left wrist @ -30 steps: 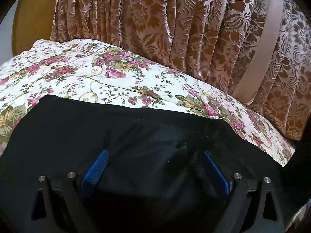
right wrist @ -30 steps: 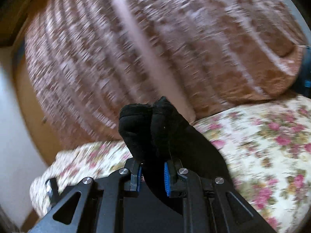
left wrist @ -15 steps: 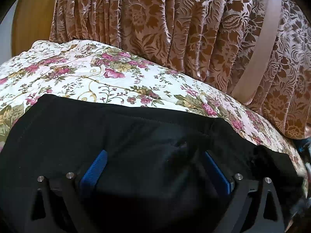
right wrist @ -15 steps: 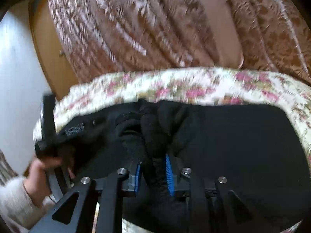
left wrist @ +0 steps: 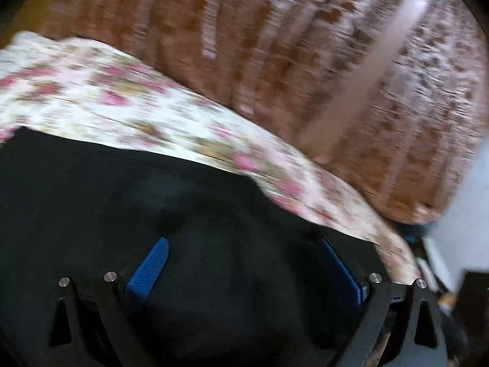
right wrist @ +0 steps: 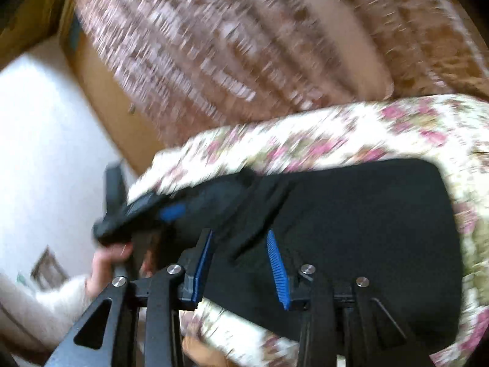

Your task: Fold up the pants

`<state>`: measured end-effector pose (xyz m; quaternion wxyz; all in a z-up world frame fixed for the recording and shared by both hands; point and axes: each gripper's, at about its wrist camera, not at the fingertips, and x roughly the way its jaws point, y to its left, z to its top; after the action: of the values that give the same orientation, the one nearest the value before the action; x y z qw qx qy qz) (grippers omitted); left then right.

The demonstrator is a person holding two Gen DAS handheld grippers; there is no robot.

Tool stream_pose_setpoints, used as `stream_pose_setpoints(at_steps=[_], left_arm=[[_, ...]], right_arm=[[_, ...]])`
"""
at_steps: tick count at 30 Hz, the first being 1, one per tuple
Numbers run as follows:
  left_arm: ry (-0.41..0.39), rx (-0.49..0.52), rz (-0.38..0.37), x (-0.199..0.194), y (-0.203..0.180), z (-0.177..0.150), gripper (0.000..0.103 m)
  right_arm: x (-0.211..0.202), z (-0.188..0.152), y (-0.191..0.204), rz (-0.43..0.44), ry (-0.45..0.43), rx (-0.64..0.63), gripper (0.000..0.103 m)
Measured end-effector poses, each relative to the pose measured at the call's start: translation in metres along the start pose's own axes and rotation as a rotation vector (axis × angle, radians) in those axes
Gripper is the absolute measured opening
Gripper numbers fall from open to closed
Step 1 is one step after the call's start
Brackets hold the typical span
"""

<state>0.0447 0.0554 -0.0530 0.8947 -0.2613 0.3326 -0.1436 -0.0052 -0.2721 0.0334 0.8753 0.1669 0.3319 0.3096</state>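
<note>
Black pants (left wrist: pixel 91 198) lie folded on a floral bedspread (left wrist: pixel 91 91). My left gripper (left wrist: pixel 246 253) stands wide open over them, its blue pads (left wrist: pixel 152 263) far apart with dark cloth under and between them. In the right wrist view the pants (right wrist: pixel 351 214) form a flat dark rectangle. My right gripper (right wrist: pixel 240 244) is low over their near left part. Its jaws are opening, and the cloth between the pads is not pressed. The left gripper (right wrist: pixel 165 211) rests at the pants' left edge, held by a hand (right wrist: pixel 104 263).
A brown patterned curtain (left wrist: pixel 275 46) hangs right behind the bed. A wooden door (right wrist: pixel 101 98) and a white wall (right wrist: pixel 39 153) are to the left. The bedspread (right wrist: pixel 336 134) drops off at its near edge. Both views are motion-blurred.
The right gripper came down from mid-air with a bunch of black cloth and parted its jaws; the cloth now lies flat on the pants. The left gripper's view has tilted and shifted.
</note>
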Motion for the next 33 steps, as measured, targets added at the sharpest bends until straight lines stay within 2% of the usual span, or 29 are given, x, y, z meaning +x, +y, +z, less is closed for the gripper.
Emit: stream_pose_setpoints(at_steps=[1,3,5,7,8,9,10,11,13,15,16,18,20,21,24,27,30,33], left_arm=[[0.038,-0.004,-0.063,0.007,-0.010,-0.001,0.098],[0.091,-0.008,-0.121,0.018,-0.025,-0.001,0.098],[0.156,0.001,-0.146,0.033,-0.039,-0.002,0.097],[0.232,0.011,-0.137,0.050,-0.048,-0.005,0.089],[0.274,0.007,-0.126,0.060,-0.051,-0.008,0.076],[0.299,0.003,-0.118,0.065,-0.052,-0.011,0.058],[0.315,0.005,-0.107,0.070,-0.054,-0.015,0.046],[0.320,0.013,-0.098,0.071,-0.055,-0.018,0.028],[0.319,0.011,-0.123,0.069,-0.055,-0.024,0.020],[0.281,0.023,-0.152,0.060,-0.057,-0.025,0.016],[0.237,0.038,-0.169,0.050,-0.058,-0.025,0.016],[0.187,0.090,-0.145,0.038,-0.063,-0.027,0.015],[0.186,0.123,-0.096,0.039,-0.062,-0.032,0.015],[0.198,0.108,-0.086,0.043,-0.057,-0.036,0.015],[0.196,0.010,-0.125,0.048,-0.036,-0.042,0.015],[0.177,0.054,-0.109,0.051,-0.039,-0.046,0.018],[0.159,0.107,-0.100,0.051,-0.041,-0.048,0.021],[0.147,0.079,-0.112,0.047,-0.037,-0.051,0.025]], right_arm=[[-0.005,0.006,-0.008,-0.033,-0.030,0.029,0.037],[-0.011,0.022,-0.032,-0.143,-0.079,0.094,0.037],[-0.005,0.036,-0.052,-0.284,-0.070,0.127,0.036],[0.003,0.045,-0.070,-0.344,-0.055,0.175,0.034],[0.004,0.046,-0.076,-0.349,-0.052,0.197,0.034],[0.008,0.047,-0.084,-0.349,-0.053,0.231,0.034],[0.011,0.046,-0.092,-0.356,-0.052,0.261,0.034],[0.011,0.044,-0.097,-0.361,-0.049,0.275,0.034],[0.017,0.034,-0.106,-0.376,-0.043,0.291,0.034],[0.022,0.027,-0.112,-0.398,-0.030,0.283,0.032],[0.025,0.025,-0.113,-0.401,-0.026,0.275,0.032],[0.027,0.023,-0.111,-0.411,-0.031,0.241,0.032],[0.029,0.022,-0.107,-0.407,-0.035,0.219,0.034],[0.031,0.021,-0.105,-0.418,-0.032,0.201,0.034],[0.040,0.018,-0.101,-0.443,-0.013,0.145,0.034],[0.049,0.018,-0.101,-0.472,0.027,0.122,0.034],[0.052,0.018,-0.109,-0.463,0.030,0.145,0.033],[0.048,0.016,-0.111,-0.444,0.001,0.162,0.033]])
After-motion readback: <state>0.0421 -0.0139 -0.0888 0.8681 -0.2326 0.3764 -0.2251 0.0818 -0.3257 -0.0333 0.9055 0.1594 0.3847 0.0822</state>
